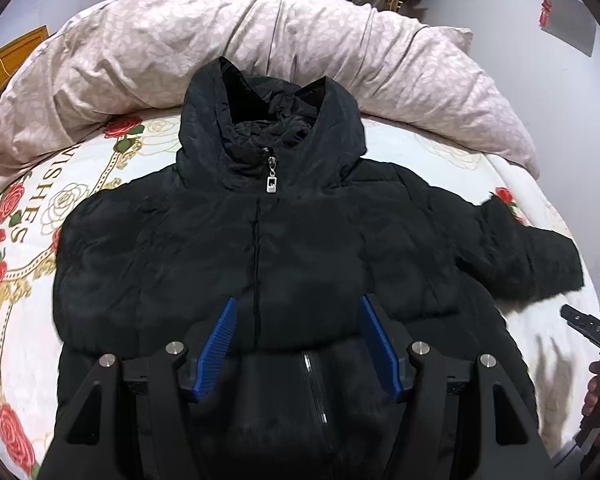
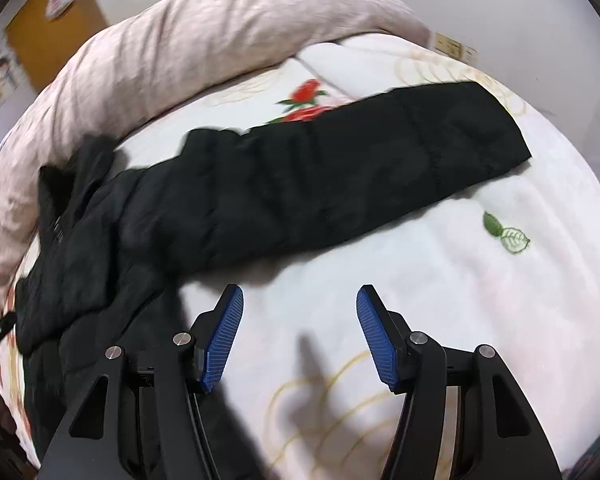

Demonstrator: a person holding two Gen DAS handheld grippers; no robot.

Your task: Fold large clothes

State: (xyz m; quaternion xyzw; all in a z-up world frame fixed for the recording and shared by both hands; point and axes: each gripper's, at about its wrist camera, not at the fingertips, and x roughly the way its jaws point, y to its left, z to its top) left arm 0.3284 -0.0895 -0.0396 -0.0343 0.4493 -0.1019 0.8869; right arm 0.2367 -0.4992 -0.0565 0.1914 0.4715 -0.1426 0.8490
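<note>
- A black jacket (image 1: 260, 240) is spread front-up on the bed (image 1: 28, 240) — one sleeve (image 2: 340, 168) stretched right.
- Left tool (image 1: 298, 344) is held open over the hem.
- Right tool (image 2: 300, 332) is open, empty — above bare sheet.

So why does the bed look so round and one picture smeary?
Both views are fisheye, so the bedspread bulges round with dark corners; the right wrist view is motion-blurred along the jacket and duvet; the left wrist view is sharper, its zipper pull glinting.
</note>
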